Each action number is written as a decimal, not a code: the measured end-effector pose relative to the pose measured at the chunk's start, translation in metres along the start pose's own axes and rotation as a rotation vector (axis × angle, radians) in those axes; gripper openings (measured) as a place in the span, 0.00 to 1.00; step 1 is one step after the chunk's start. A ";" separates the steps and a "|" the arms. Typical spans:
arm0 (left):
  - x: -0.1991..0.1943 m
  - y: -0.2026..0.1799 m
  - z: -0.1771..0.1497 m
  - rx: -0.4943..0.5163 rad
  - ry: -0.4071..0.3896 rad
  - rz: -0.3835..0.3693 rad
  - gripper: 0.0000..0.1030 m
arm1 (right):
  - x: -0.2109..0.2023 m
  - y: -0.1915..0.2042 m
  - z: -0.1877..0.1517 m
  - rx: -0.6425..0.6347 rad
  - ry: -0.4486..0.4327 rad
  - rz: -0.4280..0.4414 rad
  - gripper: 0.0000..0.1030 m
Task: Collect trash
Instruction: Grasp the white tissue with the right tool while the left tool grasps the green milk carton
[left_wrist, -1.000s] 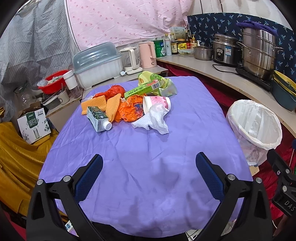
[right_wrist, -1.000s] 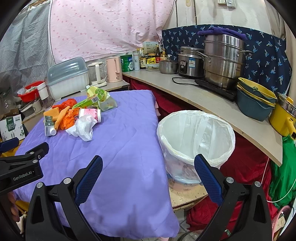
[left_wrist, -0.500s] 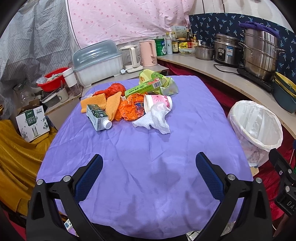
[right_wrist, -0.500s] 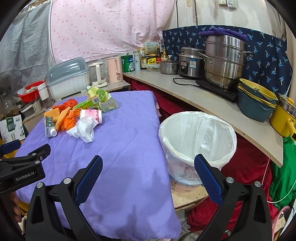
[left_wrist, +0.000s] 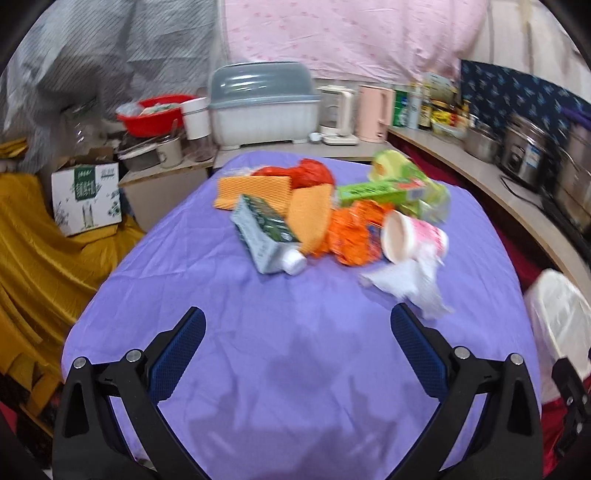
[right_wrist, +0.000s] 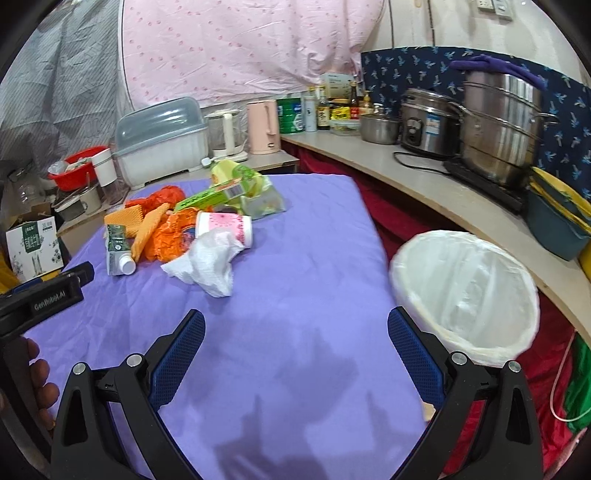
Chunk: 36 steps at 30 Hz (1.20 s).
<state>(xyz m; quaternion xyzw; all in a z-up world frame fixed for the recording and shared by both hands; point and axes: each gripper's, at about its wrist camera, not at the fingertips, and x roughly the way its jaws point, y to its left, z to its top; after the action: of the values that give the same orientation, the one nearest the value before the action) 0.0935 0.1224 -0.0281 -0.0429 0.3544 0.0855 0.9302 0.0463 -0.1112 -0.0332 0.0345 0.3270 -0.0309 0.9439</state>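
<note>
Left gripper (left_wrist: 297, 330): jaws spread wide, holding nothing, hovering over the bare purple cloth of the bench (left_wrist: 303, 369).
Right gripper (right_wrist: 295, 332): jaws wide apart as well, empty, above the bench's near edge.
Trash pile: well ahead of both pairs of jaws: a crumpled white tissue (right_wrist: 207, 260) nearest, touching a pink paper cup (right_wrist: 225, 227) lying on its side.
Milk carton (left_wrist: 264, 238): ahead and slightly left of the left jaws, on its side, beside orange wrappers (left_wrist: 354, 236).
Green box (right_wrist: 210, 195): behind the cup.
Bin (right_wrist: 465, 295): white-lined, just right of the right jaws, off the bench.
</note>
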 end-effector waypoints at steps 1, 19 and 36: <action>0.007 0.007 0.005 -0.009 0.008 0.004 0.93 | 0.005 0.005 0.002 0.000 0.002 0.010 0.93; 0.126 0.045 0.076 -0.051 0.102 -0.011 0.93 | 0.130 0.077 0.039 0.041 0.079 0.056 0.89; 0.167 0.060 0.062 -0.138 0.214 -0.144 0.64 | 0.169 0.097 0.017 0.059 0.201 0.158 0.41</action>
<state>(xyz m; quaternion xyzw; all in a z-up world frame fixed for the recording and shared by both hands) 0.2452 0.2111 -0.0943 -0.1409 0.4408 0.0378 0.8857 0.1977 -0.0226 -0.1202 0.0911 0.4152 0.0376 0.9044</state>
